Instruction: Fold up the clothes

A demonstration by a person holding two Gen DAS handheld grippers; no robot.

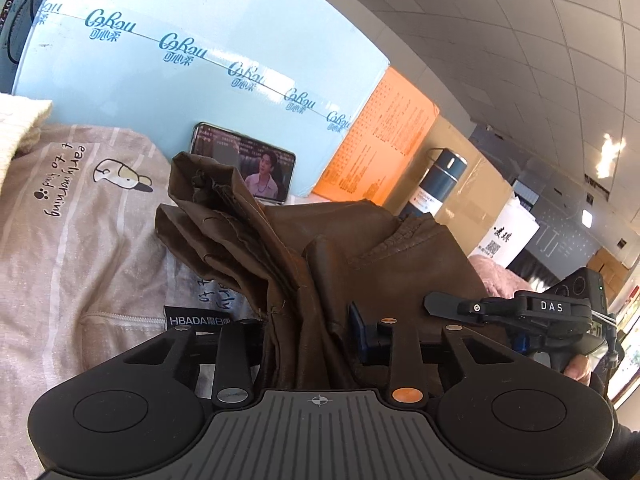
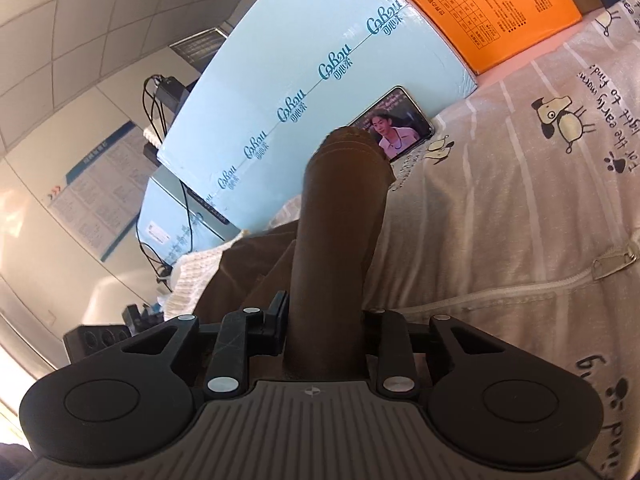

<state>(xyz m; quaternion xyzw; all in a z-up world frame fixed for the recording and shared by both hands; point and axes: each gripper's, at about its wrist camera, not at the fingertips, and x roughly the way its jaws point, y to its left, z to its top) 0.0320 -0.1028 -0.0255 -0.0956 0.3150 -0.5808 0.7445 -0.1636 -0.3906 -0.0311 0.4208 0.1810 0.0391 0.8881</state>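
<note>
On my far left a cream knitted cloth (image 1: 18, 128) lies at the edge of the striped bedsheet (image 1: 68, 240). My left tongs (image 1: 308, 328) pinch a bunched fold of the brown garment (image 1: 384, 264), which rises crumpled over the sheet. Beyond it a phone (image 1: 244, 162) leans against a light blue box (image 1: 192, 52), with an orange box (image 1: 384, 132) and a dark flask (image 1: 436, 184) further right. My right tongs (image 2: 326, 330) grip another stretch of the same brown cloth.

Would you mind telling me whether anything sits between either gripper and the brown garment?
Nothing does: the left gripper and right gripper are each already shut on the brown garment.
</note>
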